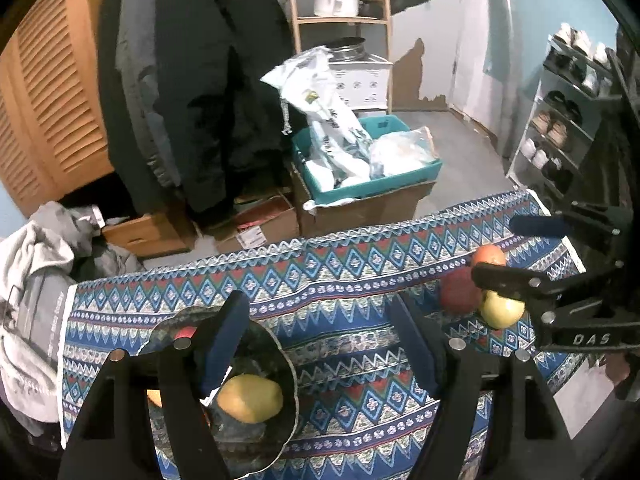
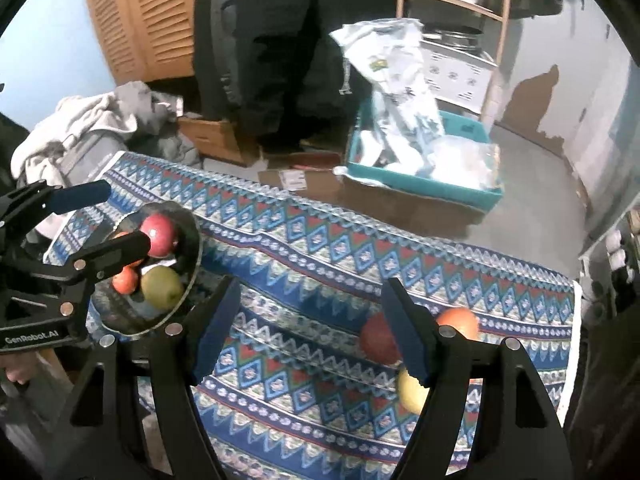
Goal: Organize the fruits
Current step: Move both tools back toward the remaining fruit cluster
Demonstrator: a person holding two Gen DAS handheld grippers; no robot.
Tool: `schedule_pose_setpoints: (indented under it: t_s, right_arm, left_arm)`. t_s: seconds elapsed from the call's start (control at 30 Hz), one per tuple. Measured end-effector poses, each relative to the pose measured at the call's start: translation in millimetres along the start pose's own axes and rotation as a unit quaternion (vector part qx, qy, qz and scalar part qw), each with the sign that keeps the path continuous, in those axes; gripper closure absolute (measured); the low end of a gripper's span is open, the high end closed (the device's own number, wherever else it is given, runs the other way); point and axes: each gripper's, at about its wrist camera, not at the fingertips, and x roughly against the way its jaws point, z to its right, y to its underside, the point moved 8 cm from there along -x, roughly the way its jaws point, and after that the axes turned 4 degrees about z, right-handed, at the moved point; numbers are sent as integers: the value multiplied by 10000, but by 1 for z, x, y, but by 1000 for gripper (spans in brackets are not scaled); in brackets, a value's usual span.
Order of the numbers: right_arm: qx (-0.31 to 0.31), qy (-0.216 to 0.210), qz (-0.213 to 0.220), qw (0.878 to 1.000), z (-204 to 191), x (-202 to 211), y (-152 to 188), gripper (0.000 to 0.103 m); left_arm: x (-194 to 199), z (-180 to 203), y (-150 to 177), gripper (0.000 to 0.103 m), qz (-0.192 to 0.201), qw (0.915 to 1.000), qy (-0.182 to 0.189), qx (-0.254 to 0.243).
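The counter [image 2: 320,264], draped in a blue patterned cloth, carries everything. At its left end sits a dark glass bowl [image 2: 192,240] that already holds a red apple [image 2: 158,234], a yellow-green pear [image 2: 162,286] and at least one small orange fruit [image 2: 125,280]. Towards the right end, well apart from the bowl, three fruits lie loose in a tight cluster: a red apple [image 2: 378,344], an orange [image 2: 460,320] and a yellow apple [image 2: 410,392].

The left tongs [image 1: 316,344] hang over the bowl's near side, spread and empty. The right tongs [image 2: 312,328] are also spread with nothing between them; the right finger lies across the loose cluster in its own view, but I cannot tell that it touches any fruit.

The step in hand looks like fetching the next loose fruit. To do it well, the right tongs should centre on one fruit only, straddle its widest part and close gently so it does not roll into its neighbours. The yellow apple, nearest, seems the easiest first pick.
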Motion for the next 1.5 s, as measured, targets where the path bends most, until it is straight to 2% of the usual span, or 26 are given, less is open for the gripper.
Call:
schedule_pose_setpoints:
  t_s: [0.17, 0.37, 0.53, 0.83, 0.97, 1.17, 1.5]
  right_arm:
    - [-133, 103, -22, 9999, 24, 7, 9, 29]
    - [-332, 294, -169, 9989, 57, 9, 28, 29]
    - [-488, 429, -379, 9972, 83, 2, 47, 29]
    - [-680, 620, -834, 9923, 118, -20, 83, 29]
    - [-722, 686, -1076, 9892, 127, -34, 101, 29]
    - [-544, 692, -1398, 9863, 127, -56, 124, 29]
    - [-567, 623, -1717, 9816, 130, -83, 144, 29]
  left_arm:
    - [-13, 26, 0, 28, -109, 9995, 58, -294]
    - [-30, 59, 5, 28, -332, 9975, 316, -529]
    - [-47, 84, 10, 28, -458, 9940, 340, -929]
    - [-74, 112, 25, 28, -743, 9886, 528, -1197]
    - [-87, 120, 34, 27, -903, 9865, 671, -1186]
    - [-108, 125, 47, 27, -1138, 9834, 669, -1246]
    - [-126, 124, 59, 27, -1277, 9806, 615, -1356]
